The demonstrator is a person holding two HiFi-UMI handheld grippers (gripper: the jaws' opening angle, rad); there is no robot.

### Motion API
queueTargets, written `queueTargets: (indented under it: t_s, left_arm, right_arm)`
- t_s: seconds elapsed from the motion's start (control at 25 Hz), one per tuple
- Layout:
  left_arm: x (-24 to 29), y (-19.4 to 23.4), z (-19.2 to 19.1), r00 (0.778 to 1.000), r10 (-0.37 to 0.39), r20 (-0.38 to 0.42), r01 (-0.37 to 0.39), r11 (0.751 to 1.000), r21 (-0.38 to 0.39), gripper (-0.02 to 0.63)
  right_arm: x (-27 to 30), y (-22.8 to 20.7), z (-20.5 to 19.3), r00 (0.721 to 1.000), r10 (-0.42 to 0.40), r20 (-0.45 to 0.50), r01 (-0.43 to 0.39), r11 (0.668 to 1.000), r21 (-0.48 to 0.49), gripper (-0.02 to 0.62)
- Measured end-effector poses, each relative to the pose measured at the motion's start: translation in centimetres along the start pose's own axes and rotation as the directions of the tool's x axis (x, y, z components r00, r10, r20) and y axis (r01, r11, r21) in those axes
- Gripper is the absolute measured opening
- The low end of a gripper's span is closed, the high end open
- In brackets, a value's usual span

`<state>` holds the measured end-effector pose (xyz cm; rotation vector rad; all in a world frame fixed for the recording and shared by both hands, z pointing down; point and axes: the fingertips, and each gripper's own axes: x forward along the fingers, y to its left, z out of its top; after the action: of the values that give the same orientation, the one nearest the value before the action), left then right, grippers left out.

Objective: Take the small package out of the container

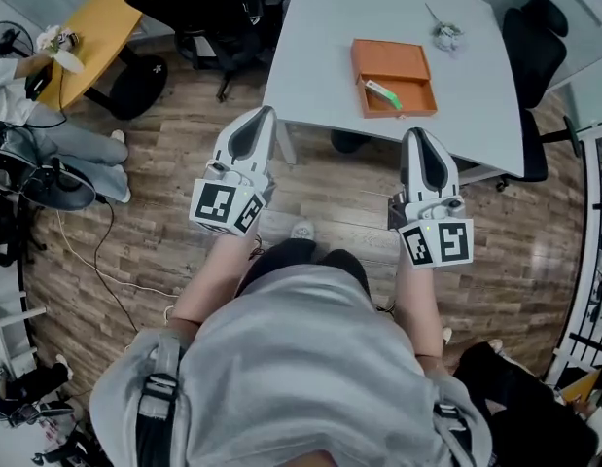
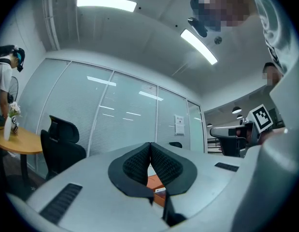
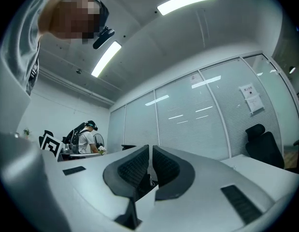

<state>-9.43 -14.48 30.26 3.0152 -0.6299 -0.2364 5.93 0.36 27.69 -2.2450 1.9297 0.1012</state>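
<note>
An orange open container lies on the white table, near its front edge. Inside it, by the near wall, rests a small green and white package. My left gripper is held over the floor just short of the table's edge, to the left of the container, its jaws shut and empty. My right gripper hovers at the table's near edge just below the container, shut with nothing in it. In the left gripper view the shut jaws point at the container. The right gripper shows its pads together.
A crumpled silvery object lies on the table behind the container. Black office chairs stand at the table's left and right. At the far left a person sits by a yellow table. Cables trail across the wooden floor.
</note>
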Motion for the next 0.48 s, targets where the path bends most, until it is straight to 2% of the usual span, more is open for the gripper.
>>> queueTargets:
  t_s: [0.24,0.48]
  left_arm:
    - [6.0,2.6,-1.5,1.0,-0.02,-0.019,0.02,1.0,-0.01,0.02]
    - [13.0,4.0,-3.5,1.0,0.006,-0.029,-0.006,1.0,-0.008,0.02]
  right_arm:
    - [4.2,-4.1,-1.4,0.999,-0.041,-0.017,0.042,0.999,0.014,0.055]
    - [9.1,-10.9,-3.1,0.999,-0.038,-0.016,0.038,0.999,0.031,0.055]
